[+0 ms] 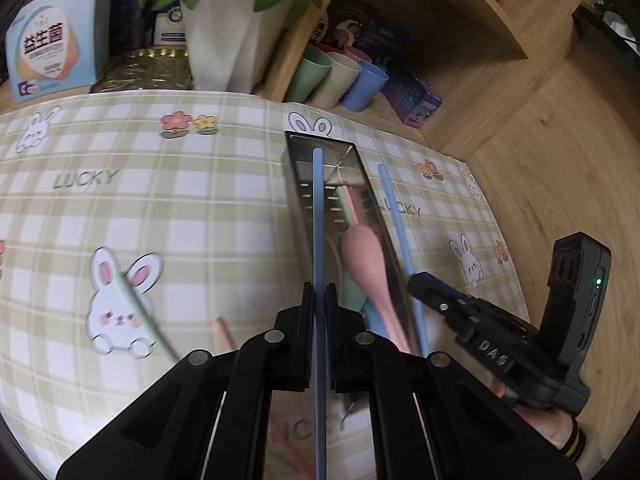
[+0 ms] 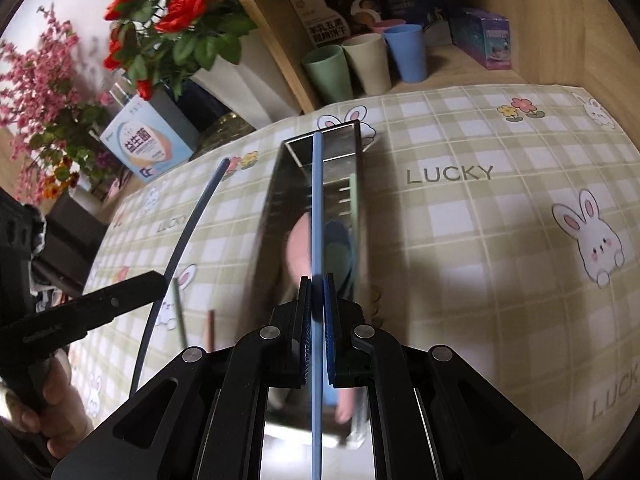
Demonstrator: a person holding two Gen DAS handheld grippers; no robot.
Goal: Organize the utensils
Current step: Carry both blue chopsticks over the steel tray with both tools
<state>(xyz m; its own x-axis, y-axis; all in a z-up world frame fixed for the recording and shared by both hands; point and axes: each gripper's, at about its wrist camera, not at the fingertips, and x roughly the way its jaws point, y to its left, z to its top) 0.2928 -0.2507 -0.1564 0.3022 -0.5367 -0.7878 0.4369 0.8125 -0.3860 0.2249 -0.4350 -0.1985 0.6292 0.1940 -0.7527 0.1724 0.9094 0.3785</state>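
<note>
Chopsticks (image 1: 316, 208) looked light, stiff and slippery; we had each hand-held gripper (image 1: 319, 300) (image 2: 317, 292) clamped mid-shaft on one above the metal holder (image 1: 370, 196).

Spoons (image 1: 362, 256) in tray (image 1: 294, 184)

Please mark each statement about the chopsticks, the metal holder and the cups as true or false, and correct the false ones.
1. Each tool grips one blue chopstick. True: the left tool and the right tool are both shut on a blue chopstick.
2. The metal utensil holder is empty. False: a pink spoon lies inside.
3. The holder stands upright. False: it lies on its side on the checked tablecloth.
4. Cups stand on the wooden shelf behind. True.
5. The white pot holds pencils. False: it holds a leafy plant.
</note>
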